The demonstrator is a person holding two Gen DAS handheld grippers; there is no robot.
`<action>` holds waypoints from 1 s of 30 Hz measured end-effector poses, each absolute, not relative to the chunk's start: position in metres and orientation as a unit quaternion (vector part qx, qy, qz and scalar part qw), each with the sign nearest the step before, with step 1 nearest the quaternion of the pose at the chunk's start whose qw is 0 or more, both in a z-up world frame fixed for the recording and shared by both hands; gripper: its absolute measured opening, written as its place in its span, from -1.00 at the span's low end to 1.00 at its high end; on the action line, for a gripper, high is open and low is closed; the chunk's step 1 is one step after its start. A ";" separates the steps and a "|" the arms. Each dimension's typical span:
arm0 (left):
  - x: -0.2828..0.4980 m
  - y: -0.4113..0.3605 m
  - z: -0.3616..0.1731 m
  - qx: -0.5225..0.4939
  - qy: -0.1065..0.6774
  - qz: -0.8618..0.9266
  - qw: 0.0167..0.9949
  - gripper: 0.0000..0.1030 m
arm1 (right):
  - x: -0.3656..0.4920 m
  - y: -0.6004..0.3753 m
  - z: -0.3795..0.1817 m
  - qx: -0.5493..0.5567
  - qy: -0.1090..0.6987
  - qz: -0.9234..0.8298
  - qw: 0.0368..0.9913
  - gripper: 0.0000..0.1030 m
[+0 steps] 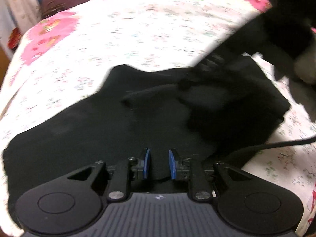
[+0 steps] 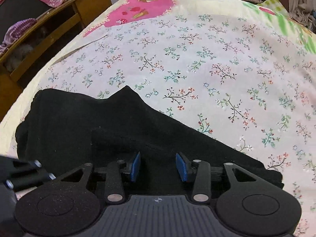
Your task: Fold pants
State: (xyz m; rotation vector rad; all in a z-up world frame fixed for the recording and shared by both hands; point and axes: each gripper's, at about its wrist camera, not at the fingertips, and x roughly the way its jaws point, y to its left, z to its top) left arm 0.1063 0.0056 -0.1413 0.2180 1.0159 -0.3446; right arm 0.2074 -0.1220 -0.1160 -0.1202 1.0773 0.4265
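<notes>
Black pants (image 1: 118, 122) lie bunched on a floral bedsheet (image 1: 138, 39), with a folded thicker layer toward the right. My left gripper (image 1: 159, 152) hovers over their near part. Its blue pads (image 1: 147, 162) stand apart, and only the cloth below shows through the gap. In the right wrist view the pants (image 2: 98, 122) spread from the left to the lower right. My right gripper (image 2: 159, 155) is above their near edge, pads apart and empty. Its blurred dark body (image 1: 246, 39) reaches in from the upper right in the left wrist view.
A black cable (image 1: 276, 144) trails over the sheet at the right. Bare floral sheet (image 2: 217, 69) stretches beyond the pants. A wooden shelf unit (image 2: 49, 29) stands beside the bed's left edge. Part of my left gripper's frame (image 2: 23, 173) shows at the lower left.
</notes>
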 end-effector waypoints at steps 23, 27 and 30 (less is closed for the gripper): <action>0.095 0.166 -0.148 0.123 0.448 -0.146 0.873 -0.24 | 0.200 -0.024 -0.129 -0.143 0.520 0.116 0.834 -0.44; 0.097 0.208 -0.147 0.121 0.443 -0.069 0.886 -0.11 | 0.192 -0.019 -0.125 -0.138 0.522 0.113 0.834 -0.43; 0.108 0.245 -0.156 0.028 0.472 -0.012 0.881 -0.11 | 0.184 0.000 -0.120 -0.143 0.508 0.136 0.838 -0.43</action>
